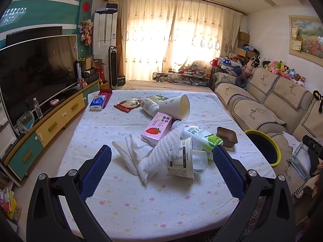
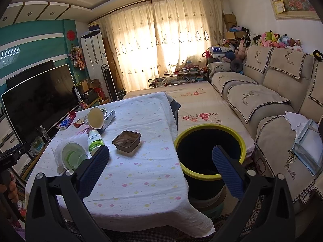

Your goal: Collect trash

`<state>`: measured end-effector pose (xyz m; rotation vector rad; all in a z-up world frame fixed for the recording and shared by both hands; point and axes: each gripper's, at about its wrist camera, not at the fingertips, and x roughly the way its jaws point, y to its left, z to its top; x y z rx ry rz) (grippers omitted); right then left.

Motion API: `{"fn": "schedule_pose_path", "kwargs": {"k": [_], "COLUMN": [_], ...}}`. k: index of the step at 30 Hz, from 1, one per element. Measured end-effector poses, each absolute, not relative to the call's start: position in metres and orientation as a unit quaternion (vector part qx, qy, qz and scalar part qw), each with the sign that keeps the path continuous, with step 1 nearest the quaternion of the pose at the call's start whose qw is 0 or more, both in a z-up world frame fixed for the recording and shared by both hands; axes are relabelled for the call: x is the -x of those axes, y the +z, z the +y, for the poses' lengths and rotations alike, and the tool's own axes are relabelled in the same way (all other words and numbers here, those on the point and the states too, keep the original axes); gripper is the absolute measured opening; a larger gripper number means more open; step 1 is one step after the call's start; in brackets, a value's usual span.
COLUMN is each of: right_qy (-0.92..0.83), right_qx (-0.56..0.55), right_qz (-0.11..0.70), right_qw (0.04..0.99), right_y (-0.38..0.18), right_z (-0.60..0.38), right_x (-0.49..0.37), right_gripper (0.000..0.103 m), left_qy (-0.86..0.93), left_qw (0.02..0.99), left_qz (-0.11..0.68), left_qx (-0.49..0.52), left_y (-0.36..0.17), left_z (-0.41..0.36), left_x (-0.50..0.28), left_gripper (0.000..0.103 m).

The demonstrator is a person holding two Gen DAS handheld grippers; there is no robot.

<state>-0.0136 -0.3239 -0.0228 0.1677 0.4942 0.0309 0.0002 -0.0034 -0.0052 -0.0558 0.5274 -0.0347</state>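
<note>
Trash lies on the cloth-covered table (image 1: 141, 201): a crumpled white paper towel (image 1: 131, 155), white foam netting (image 1: 163, 151), a white plastic tub (image 1: 185, 161), a green-label bottle (image 1: 199, 139), a pink strawberry milk carton (image 1: 157, 131), a paper cup (image 1: 177, 106) and a brown plastic tray (image 1: 227, 137). My left gripper (image 1: 161, 171) is open and empty just in front of the towel and tub. My right gripper (image 2: 161, 167) is open and empty, hovering between the table edge and the yellow-rimmed black bin (image 2: 210, 151). The brown tray (image 2: 126, 141) also shows in the right wrist view.
A tissue pack (image 1: 98, 101) and red snack wrapper (image 1: 128, 104) lie at the table's far end. A TV (image 1: 38, 72) on a cabinet stands left, a sofa (image 1: 272, 104) right. The bin (image 1: 262, 147) stands by the table's right edge.
</note>
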Motion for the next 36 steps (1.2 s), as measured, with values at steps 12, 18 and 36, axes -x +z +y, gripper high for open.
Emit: {"fn": "schedule_pose_path", "kwargs": {"k": [12,18,36], "right_qy": [0.015,0.015,0.015], "right_qx": [-0.083,-0.084,-0.086], "right_qz": [0.245,0.245,0.245], "right_qw": [0.966,0.966,0.966], "right_y": [-0.0212,-0.0219,-0.0227], "right_z": [-0.3247,-0.3254,-0.3253], "right_x": [0.0148,0.0145,0.0144], "right_gripper": [0.097,0.097,0.097], "left_qy": [-0.019,-0.018,-0.019], "left_qw": [0.964,0.964,0.963], "left_qz": [0.264,0.264,0.266], "left_qx": [0.029,0.028,0.029], "left_y": [-0.0073,-0.0067,-0.008], "left_z": [-0.006,-0.004,-0.0043], "left_x": [0.0001,-0.0015,-0.0023], "left_gripper": [0.099,0.099,0.099]}}
